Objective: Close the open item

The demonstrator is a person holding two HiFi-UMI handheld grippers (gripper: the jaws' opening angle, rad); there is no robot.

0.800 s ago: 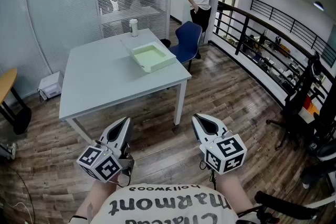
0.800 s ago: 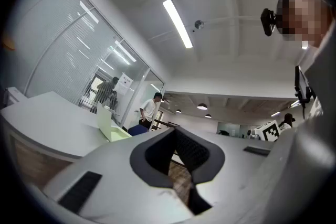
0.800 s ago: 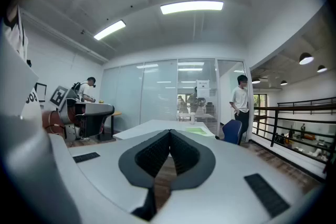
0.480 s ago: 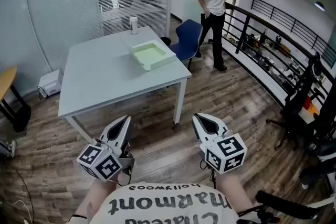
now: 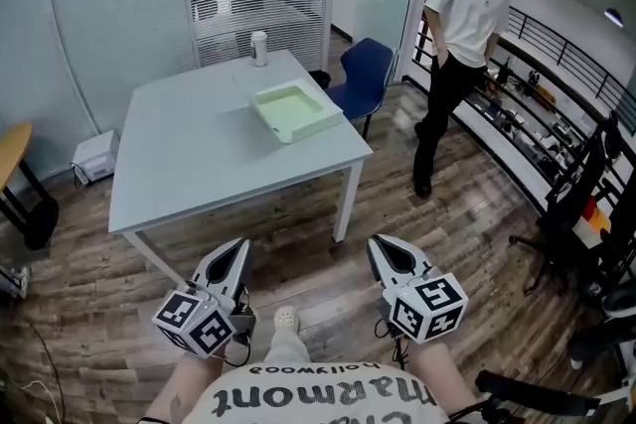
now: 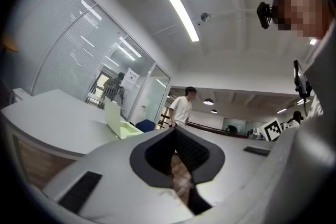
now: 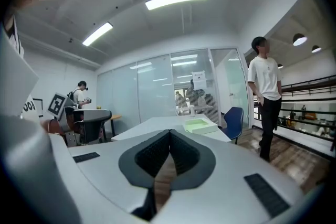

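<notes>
Box [image 5: 291,110], pale green, lid open, at one o'clock on white surface [image 5: 189,164]; probably light and stiff, so push the lid's free edge. Left gripper [image 5: 236,251] and right gripper [image 5: 384,250] jaws closed, empty.

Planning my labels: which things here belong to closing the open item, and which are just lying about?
Job: open green box; left gripper; right gripper (both shut, empty).
Lying about: white cup; blue chair; standing person.

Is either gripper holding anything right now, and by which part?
Nothing is held: the left gripper and the right gripper are both shut and empty.
</notes>
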